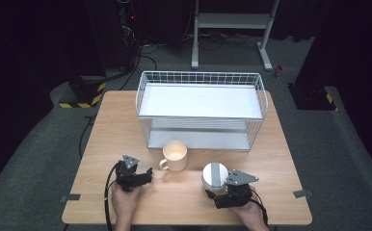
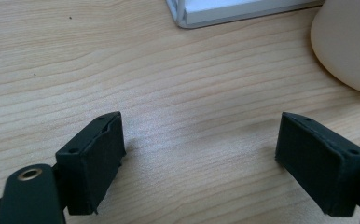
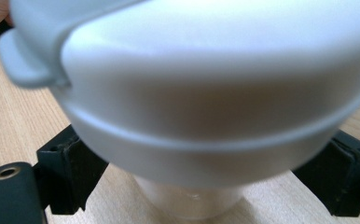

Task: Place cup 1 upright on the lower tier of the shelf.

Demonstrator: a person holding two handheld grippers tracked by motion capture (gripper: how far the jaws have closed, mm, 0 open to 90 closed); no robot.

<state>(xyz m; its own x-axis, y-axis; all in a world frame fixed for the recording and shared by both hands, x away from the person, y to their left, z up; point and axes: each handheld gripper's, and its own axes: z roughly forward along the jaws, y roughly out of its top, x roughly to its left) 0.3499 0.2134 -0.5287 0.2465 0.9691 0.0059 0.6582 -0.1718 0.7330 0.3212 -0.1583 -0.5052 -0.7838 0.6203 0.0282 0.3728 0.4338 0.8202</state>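
Note:
A white lidded cup (image 1: 215,175) with a grey strap across its lid stands on the wooden table (image 1: 121,125) at the front right. My right gripper (image 1: 217,193) is open around it from the near side. In the right gripper view the cup (image 3: 206,93) looms close between the two pads (image 3: 71,172), and a strip of table shows between each pad and the cup's clear lower body. A cream mug (image 1: 175,155) stands upright mid-table, its handle to the left. My left gripper (image 1: 148,174) lies just left of the mug, open and empty (image 2: 201,158); the mug (image 2: 350,42) sits ahead to the right.
A white wire basket (image 1: 201,73) with a flat white shelf stands across the back half of the table; its base corner (image 2: 225,11) shows in the left gripper view. Bare wood lies left of the mug and along the front edge. Tape marks sit at both front corners.

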